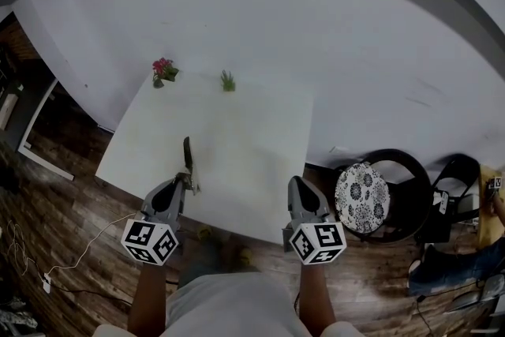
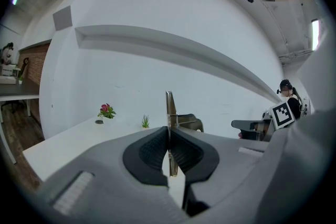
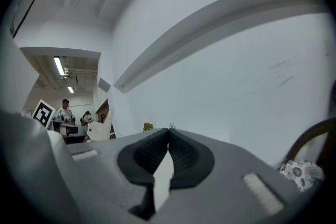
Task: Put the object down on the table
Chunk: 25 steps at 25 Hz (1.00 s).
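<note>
As the left hand-held gripper point(image 2: 169, 134) clamps a thin flat blade point(image 2: 169, 105) (perhaps metal), right hand-held gripper point(image 3: 168, 135) clenched, empty.

- Object point(image 1: 188, 156): thin flat metal strip, dark from above, stands edge-on, upright.
- Gripped at its near end by left gripper point(image 1: 187, 181), jaws shut on it.
- Over table point(image 1: 245, 130), near-left edge; tip points far.

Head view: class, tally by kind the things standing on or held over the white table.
Plants: 2 (pink-flowered plant, green plant)
Thin flat object, held by left gripper: 1
Total: 3
</note>
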{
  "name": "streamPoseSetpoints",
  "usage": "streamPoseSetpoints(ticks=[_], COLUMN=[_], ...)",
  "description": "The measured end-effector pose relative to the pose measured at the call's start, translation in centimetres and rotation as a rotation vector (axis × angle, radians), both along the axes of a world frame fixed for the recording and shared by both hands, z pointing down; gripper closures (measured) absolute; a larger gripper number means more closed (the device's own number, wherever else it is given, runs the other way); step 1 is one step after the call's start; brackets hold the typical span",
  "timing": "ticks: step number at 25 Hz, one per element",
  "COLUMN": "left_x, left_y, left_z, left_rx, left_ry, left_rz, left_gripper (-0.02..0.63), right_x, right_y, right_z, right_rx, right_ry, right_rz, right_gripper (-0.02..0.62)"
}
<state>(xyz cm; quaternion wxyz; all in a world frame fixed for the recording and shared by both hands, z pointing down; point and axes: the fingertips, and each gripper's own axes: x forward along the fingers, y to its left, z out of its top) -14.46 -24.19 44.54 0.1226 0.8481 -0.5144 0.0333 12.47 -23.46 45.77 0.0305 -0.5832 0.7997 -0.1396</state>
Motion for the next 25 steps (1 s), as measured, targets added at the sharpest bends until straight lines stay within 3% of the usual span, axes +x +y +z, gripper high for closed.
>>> streamPoseSetpoints(ticks=[16,25], left_x=[-0.4,0.8], left_y=[-2.5,-5.2], left_z=[1.6,4.0], left_rx=[-0.015,-0.051], left_ry=[-0.058,-0.129], left_rz=[0.023,0.092], left_gripper=[0.595,0.595], right_x=[-0.7,-0.6], right_y=[-1.6,-2.9], right_z=[0.6,1.1], right_rx=[-0.003,-0.022], right_ry=[0.002,-0.001], right_rz=[0.012,0.01], right_gripper=[0.592,0.592])
